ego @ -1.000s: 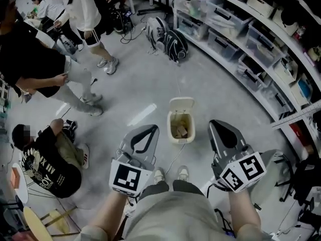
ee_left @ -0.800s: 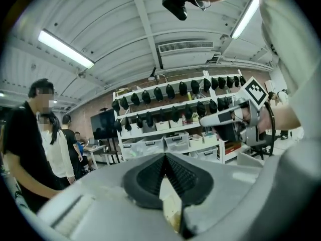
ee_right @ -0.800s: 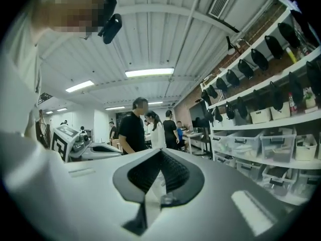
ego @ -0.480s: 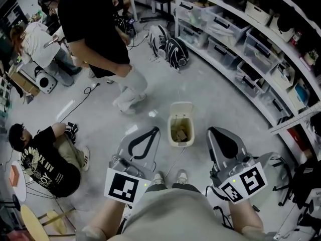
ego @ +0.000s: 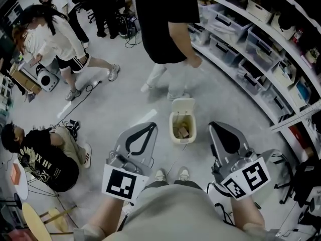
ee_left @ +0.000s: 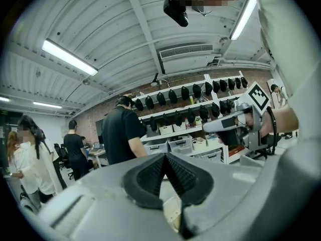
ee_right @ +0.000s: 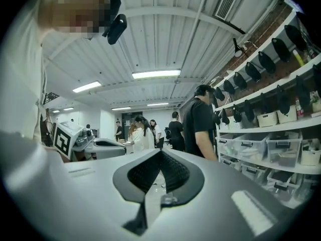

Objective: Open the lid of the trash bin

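A small cream trash bin (ego: pixel 181 128) stands on the grey floor just ahead of my feet. Its lid (ego: pixel 182 104) is tipped up at the far side, and brown scraps show inside. My left gripper (ego: pixel 151 126) is held low to the bin's left with its jaws together and nothing in them. To the bin's right, my right gripper (ego: pixel 213 125) is likewise shut and empty. Neither touches the bin. The left gripper view shows its tips (ee_left: pixel 165 155) closed, pointing level across the room. The right gripper view shows closed tips (ee_right: pixel 161 152) too; the bin is hidden in both.
A person in a black shirt (ego: pixel 165 24) stands directly behind the bin. Another person (ego: pixel 45 154) sits on the floor at left, and one in white (ego: pixel 55 39) walks further back. Shelves with plastic boxes (ego: pixel 261 49) curve along the right. A cable (ego: pixel 75 104) lies on the floor.
The person in black has walked from the left to right behind the bin. The person in white has come into view at upper left. Both grippers have barely shifted.
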`<control>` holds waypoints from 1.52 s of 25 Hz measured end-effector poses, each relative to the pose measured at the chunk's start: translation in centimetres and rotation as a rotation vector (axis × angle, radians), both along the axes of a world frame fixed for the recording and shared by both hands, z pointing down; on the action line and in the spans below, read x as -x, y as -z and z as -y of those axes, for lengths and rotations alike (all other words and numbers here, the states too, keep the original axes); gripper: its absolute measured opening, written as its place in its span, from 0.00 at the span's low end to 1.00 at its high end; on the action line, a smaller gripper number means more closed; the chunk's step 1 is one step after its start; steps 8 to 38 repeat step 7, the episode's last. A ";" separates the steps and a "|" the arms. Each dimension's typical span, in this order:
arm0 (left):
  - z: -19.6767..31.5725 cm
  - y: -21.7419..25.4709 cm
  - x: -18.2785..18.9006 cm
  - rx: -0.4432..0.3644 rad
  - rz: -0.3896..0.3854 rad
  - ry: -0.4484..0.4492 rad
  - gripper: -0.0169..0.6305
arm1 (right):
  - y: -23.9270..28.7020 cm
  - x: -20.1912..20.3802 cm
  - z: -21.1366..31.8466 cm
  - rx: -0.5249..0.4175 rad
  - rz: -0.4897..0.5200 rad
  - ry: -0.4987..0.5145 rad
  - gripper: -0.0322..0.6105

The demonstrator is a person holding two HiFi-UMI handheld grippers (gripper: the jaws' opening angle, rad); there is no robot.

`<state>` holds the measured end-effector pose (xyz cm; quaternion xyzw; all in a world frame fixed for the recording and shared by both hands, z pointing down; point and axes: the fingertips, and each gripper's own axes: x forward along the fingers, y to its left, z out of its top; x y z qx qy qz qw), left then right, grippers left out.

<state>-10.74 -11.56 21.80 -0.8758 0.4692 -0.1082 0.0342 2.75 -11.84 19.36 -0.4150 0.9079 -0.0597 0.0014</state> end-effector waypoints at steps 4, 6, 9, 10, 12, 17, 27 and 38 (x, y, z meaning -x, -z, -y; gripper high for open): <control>0.1 -0.3 0.1 0.003 0.005 0.001 0.03 | 0.2 0.3 -0.3 -0.004 -0.004 0.012 0.05; 0.1 -0.3 0.2 0.002 0.006 0.002 0.03 | 0.4 0.6 -0.5 -0.012 -0.003 0.020 0.05; 0.1 -0.3 0.3 0.001 0.007 0.003 0.03 | 0.5 0.8 -0.5 -0.016 -0.003 0.024 0.05; 0.1 -0.3 0.3 0.001 0.007 0.003 0.03 | 0.5 0.8 -0.5 -0.016 -0.003 0.024 0.05; 0.1 -0.3 0.3 0.001 0.007 0.003 0.03 | 0.5 0.8 -0.5 -0.016 -0.003 0.024 0.05; 0.1 -0.3 0.3 0.001 0.007 0.003 0.03 | 0.5 0.8 -0.5 -0.016 -0.003 0.024 0.05; 0.1 -0.3 0.3 0.001 0.007 0.003 0.03 | 0.5 0.8 -0.5 -0.016 -0.003 0.024 0.05; 0.1 -0.3 0.3 0.001 0.007 0.003 0.03 | 0.5 0.8 -0.5 -0.016 -0.003 0.024 0.05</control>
